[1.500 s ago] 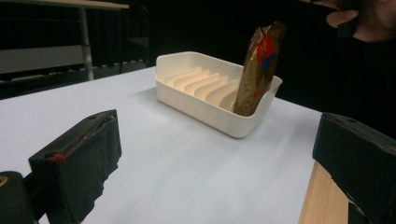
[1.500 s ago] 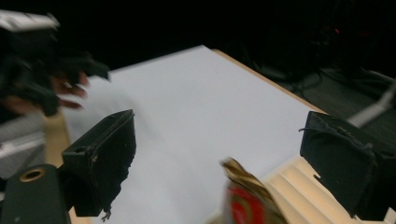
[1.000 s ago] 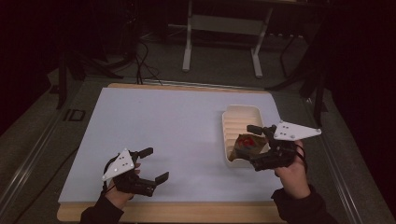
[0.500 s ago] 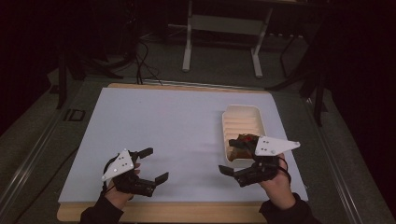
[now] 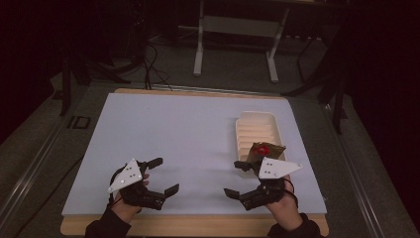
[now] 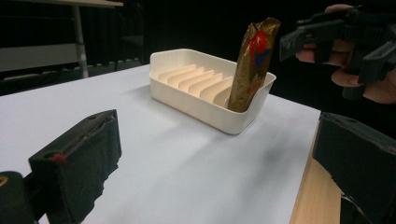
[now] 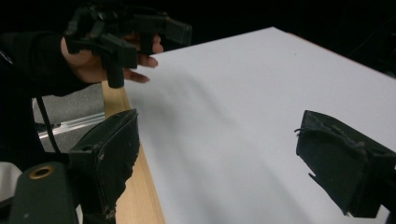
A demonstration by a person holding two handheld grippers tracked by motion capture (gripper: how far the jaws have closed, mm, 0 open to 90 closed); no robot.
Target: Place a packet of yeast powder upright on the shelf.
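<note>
Two grippers: both held low over the near edge of the table (image 5: 188, 129), one in each hand, nothing between the jaws of either
Right gripper jaws: spread wide apart and empty; in the right gripper view they frame bare white tabletop
Right gripper (image 5: 236, 179): jaws point left across the table toward the other hand, grey three-cornered plate on top, tilted up to the right
Right hand (image 5: 282, 198): wrapped round the grip from behind, forearm in a dark sleeve entering from the bottom edge, wrist just over the wooden front strip
Left gripper jaws: also wide apart and empty; in the left gripper view they stand either side of the tray
Left gripper (image 5: 165, 175): jaws aimed to the right, grey plate on top slanting down to the left
Left hand (image 5: 130, 196): closed round the grip, dark sleeve coming in from the bottom, resting near the front left part of the table
Snack packet (image 6: 252, 60): gold-brown wrapper with a red mark, standing upright and leaning slightly in the nearest end of the tray
Tray (image 5: 255, 126): white, ribbed inside, on the right half of the table, just beyond the right gripper
Gap: right gripper near the packet but clear of it; left gripper well apart from it
</note>
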